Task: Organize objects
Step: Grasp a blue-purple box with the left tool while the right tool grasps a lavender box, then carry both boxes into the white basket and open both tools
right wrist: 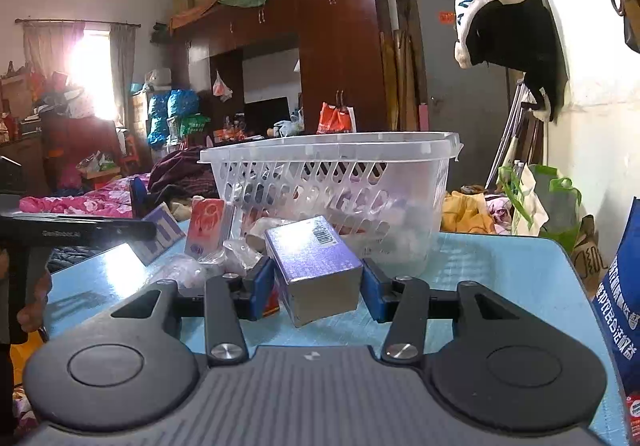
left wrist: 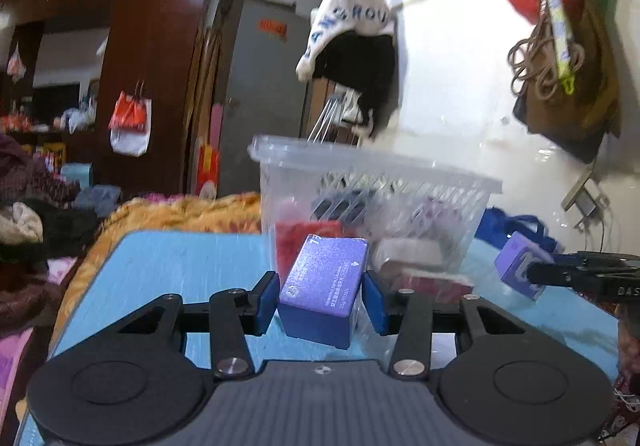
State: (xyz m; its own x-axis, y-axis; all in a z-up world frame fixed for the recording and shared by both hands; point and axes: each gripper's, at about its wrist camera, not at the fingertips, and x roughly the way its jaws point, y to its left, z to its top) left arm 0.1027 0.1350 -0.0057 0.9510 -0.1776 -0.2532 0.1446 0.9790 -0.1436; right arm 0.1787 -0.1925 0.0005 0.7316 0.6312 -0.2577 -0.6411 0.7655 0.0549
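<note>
With each tool closed on a purple box, the left tool [left wrist: 320,296] on one [left wrist: 324,284] and the right tool [right wrist: 318,286] on another [right wrist: 316,266], both just before the basket [right wrist: 332,182] on the table [right wrist: 500,270], we lift each above the rim before releasing.

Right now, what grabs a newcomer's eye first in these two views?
A purple box sits between the left gripper fingers, and another purple box sits between the right gripper fingers. Just beyond both stands a clear plastic basket on the blue table.
</note>
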